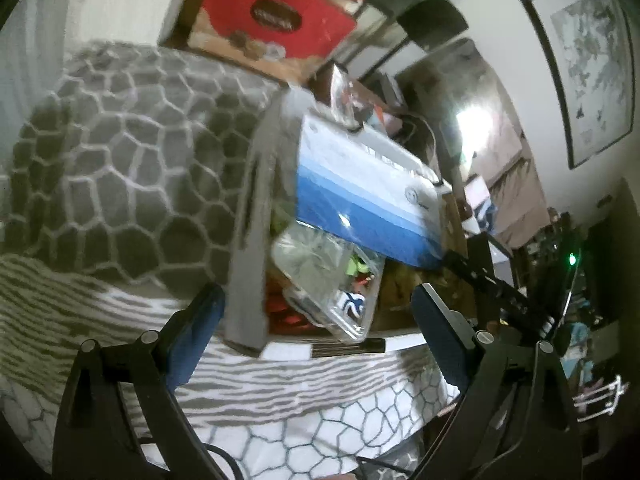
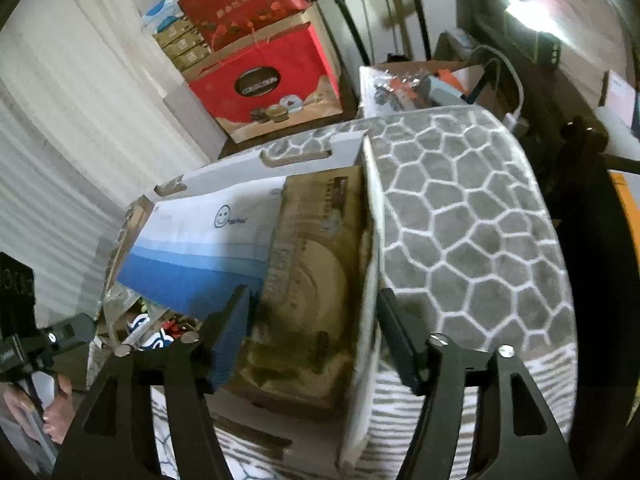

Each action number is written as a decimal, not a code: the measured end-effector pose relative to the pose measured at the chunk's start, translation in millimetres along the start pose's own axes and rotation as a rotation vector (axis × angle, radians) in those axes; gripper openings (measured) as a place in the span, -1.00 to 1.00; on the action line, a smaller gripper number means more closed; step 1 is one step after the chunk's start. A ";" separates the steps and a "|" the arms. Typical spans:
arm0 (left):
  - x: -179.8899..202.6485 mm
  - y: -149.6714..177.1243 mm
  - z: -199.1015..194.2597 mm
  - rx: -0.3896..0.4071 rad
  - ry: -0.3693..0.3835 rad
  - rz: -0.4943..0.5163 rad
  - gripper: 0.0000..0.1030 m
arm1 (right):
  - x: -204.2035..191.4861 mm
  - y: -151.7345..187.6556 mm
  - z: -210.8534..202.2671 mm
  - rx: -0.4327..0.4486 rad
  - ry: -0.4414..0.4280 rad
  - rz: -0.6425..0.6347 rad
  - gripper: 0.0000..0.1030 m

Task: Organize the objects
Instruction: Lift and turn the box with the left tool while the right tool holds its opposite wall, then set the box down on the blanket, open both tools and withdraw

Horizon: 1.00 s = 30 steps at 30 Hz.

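The brown box (image 2: 308,292) lies flat inside the grey patterned storage bin (image 2: 460,216), pressed along the bin's side wall, with the blue and white box (image 2: 200,248) beside it and tilted up at 1 end. From my right tongs (image 2: 316,336) I see the brown box sitting between the 2 pads, yet neither pad seems to press on it: the tongs stand apart, 1 blue pad near the box's edge, the other out by the bin wall. I judge the box has just been set down there, so the step in hand is to let it go cleanly. To do that well I would lift the tongs straight back along their own line, without dragging a pad across the box or catching the soft wall of the bin.

My left tongs (image 1: 320,320) are also apart and hold nothing. They hover before the bin's near corner, where a clear plastic container (image 1: 328,280) with small coloured bits lies under the blue and white box. That tilted box rests on the container, so I would level it next rather than stack more on top.

Beyond the bin, a red carton (image 2: 268,80) stands against the wall.
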<state>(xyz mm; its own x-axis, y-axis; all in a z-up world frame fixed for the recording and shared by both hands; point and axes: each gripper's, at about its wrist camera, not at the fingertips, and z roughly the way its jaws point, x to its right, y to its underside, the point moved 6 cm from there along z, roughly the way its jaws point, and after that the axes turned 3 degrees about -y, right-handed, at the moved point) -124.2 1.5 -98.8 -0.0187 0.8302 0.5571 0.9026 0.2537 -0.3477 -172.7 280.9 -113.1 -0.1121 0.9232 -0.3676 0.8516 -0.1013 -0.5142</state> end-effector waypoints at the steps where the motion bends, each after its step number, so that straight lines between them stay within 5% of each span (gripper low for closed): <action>1: -0.5 0.4 -6.9 0.022 -0.012 0.013 0.81 | 1.2 1.3 -5.5 0.013 0.018 -0.004 0.48; 9: 22.9 26.0 -44.2 0.190 -0.246 0.239 0.91 | -7.5 22.3 -46.4 0.093 0.190 -0.072 0.60; 23: 45.9 52.6 -65.6 0.253 -0.289 0.261 0.99 | -63.3 62.7 -91.0 0.241 0.300 -0.147 0.69; 30: 47.5 63.5 -64.6 0.266 -0.327 0.275 0.99 | -76.5 80.6 -88.0 0.237 0.301 -0.144 0.70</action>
<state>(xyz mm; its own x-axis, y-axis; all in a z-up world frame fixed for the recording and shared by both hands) -40.0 25.0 -45.7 0.0320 0.9854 0.1675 0.7532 0.0864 -0.6521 -50.5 234.7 -58.2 -0.0372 0.9979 -0.0535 0.6926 -0.0129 -0.7212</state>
